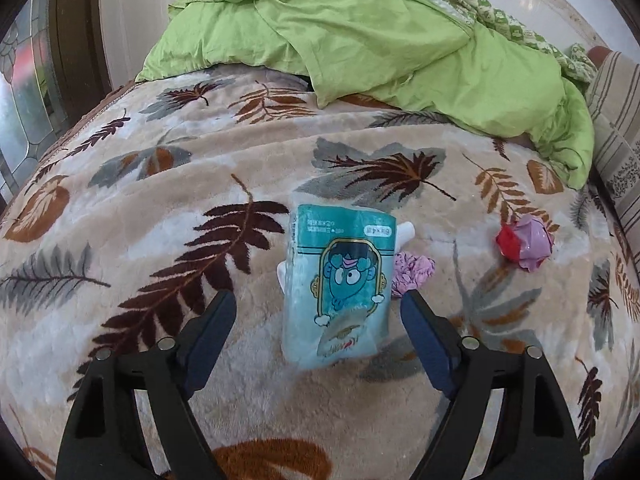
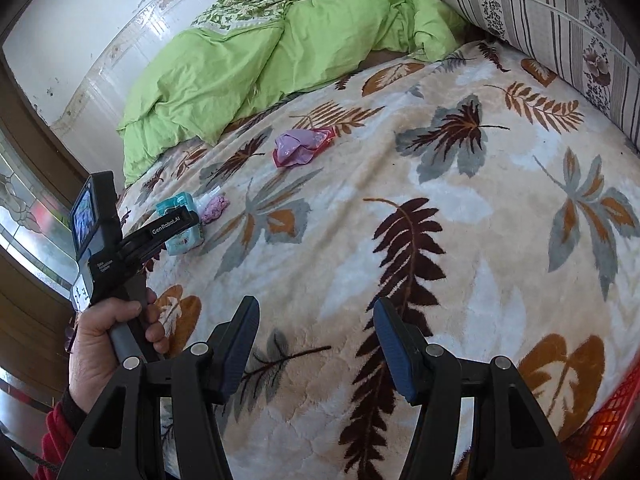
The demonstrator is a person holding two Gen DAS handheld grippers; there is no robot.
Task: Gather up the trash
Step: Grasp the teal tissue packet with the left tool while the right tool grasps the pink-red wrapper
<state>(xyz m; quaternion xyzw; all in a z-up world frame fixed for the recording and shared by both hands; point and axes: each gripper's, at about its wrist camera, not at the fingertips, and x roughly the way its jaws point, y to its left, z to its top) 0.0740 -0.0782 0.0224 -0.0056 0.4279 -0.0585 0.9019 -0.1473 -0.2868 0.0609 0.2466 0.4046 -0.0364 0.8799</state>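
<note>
A teal tissue packet with a cartoon face (image 1: 340,284) lies on the leaf-patterned blanket (image 1: 160,208), between the tips of my open left gripper (image 1: 318,300), which hovers just over it. A crumpled pink wad (image 1: 412,270) lies right beside the packet. A pink-and-red crumpled wrapper (image 1: 524,242) lies farther right. In the right wrist view the packet (image 2: 180,224), pink wad (image 2: 214,206) and wrapper (image 2: 302,146) lie far left. My right gripper (image 2: 316,320) is open and empty above bare blanket (image 2: 460,220).
A green duvet (image 1: 360,32) is bunched at the far side of the bed. A striped pillow (image 2: 540,28) lies at the right. A red plastic basket (image 2: 608,428) shows at the lower right corner. A window and wooden frame (image 1: 36,92) are on the left.
</note>
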